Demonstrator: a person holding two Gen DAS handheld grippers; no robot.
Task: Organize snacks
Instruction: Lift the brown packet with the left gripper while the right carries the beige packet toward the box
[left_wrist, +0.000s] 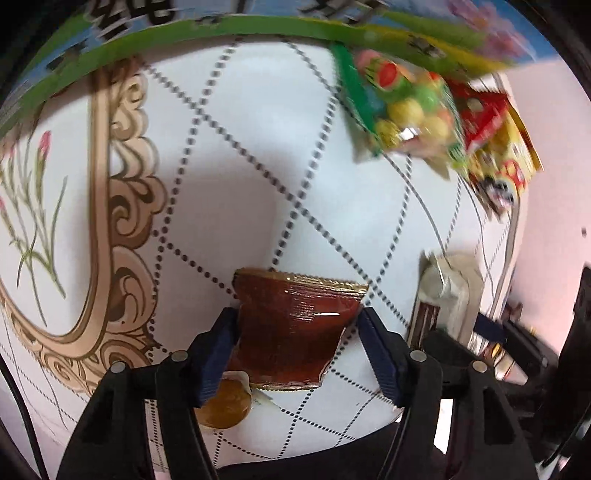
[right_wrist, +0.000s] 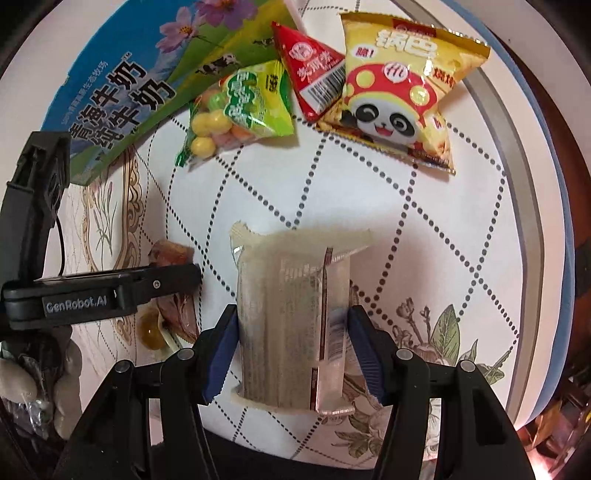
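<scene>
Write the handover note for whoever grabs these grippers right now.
Left gripper: fingers shut on the brown packet, low over the table.
Right gripper: fingers shut on the pale packet.
Candy bag, red triangle packet and panda chip bag lie grouped by the milk carton; an amber jelly cup sits near the left gripper.
Left: place both held packets and the jelly cup.

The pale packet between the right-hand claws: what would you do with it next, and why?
Probably lift the pale packet and carry it toward the snack pile at the table's far side. The right gripper already pinches both its edges, and the other bags lie grouped there.
</scene>
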